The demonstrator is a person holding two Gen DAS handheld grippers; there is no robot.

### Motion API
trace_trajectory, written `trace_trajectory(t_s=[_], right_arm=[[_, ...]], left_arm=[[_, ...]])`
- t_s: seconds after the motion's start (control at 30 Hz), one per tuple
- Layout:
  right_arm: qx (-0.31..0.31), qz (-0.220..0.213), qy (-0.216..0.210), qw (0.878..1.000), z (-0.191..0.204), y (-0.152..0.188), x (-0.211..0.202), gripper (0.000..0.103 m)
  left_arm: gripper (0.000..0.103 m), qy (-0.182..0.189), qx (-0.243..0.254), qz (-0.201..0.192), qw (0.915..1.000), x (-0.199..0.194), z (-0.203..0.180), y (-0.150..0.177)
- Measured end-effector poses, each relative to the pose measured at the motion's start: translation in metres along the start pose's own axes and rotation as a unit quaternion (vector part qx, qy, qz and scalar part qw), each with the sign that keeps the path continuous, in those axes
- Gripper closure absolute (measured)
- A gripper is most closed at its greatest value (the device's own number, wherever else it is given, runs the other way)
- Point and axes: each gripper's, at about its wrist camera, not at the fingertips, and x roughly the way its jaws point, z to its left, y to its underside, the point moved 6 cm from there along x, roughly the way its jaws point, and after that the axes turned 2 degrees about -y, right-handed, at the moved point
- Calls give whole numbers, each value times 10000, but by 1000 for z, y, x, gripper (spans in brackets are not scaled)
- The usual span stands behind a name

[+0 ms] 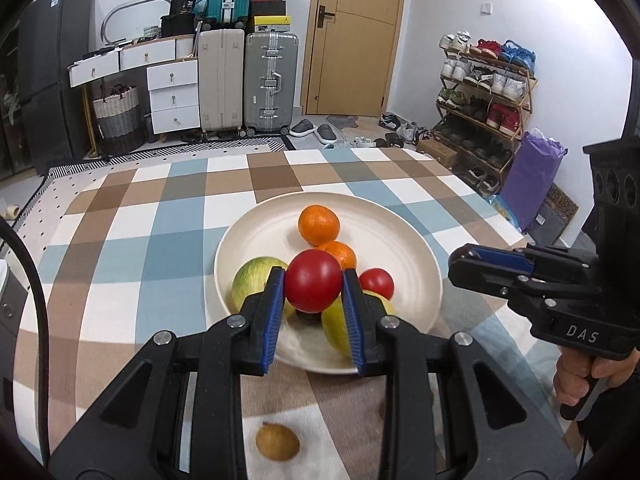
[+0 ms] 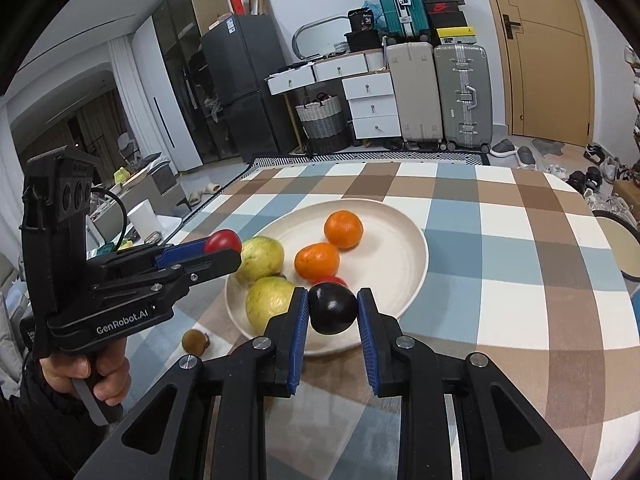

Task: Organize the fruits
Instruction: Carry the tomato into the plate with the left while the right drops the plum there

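Note:
A cream plate (image 1: pixel 400 240) (image 2: pixel 404 248) on the checked tablecloth holds two oranges (image 1: pixel 319 224) (image 2: pixel 343 229), two green-yellow fruits (image 1: pixel 254 280) (image 2: pixel 262 258) and a small red tomato (image 1: pixel 376 282). My left gripper (image 1: pixel 313 286) (image 2: pixel 224 254) is shut on a large red tomato (image 1: pixel 313 286) (image 2: pixel 222 240), held above the plate's near side. My right gripper (image 2: pixel 333 309) (image 1: pixel 464 266) is shut on a dark purple plum (image 2: pixel 333 308) over the plate's near rim. A small brown fruit (image 1: pixel 277 441) (image 2: pixel 195 340) lies on the cloth beside the plate.
The table (image 1: pixel 132 216) carries a blue, brown and white checked cloth. Suitcases (image 1: pixel 271 80), white drawers (image 1: pixel 174 92) and a shoe rack (image 1: pixel 484 108) stand beyond it on the floor. A round stool (image 2: pixel 618 248) is at the table's right edge.

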Motion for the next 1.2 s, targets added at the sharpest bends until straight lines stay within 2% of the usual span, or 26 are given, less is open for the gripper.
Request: trace_trajectory(t_s=[0.43,0.87,1.13,1.2], right_arm=[[273,57,74,9996,-21,-15,28,78],[506,145,90,9986,-36,-11,45,77],[475,29,220,9986,-39,-9,37,54],[477,12,201,9987,-39,-9,36,53]], left_arm=[[78,6,-92,79,9999,42,8,-16],[78,-3,66,105,9999,48,0,-13],[75,-50,62,85,9999,46,-2,-12],[74,-34,63,97,9999,44,-2,-11]])
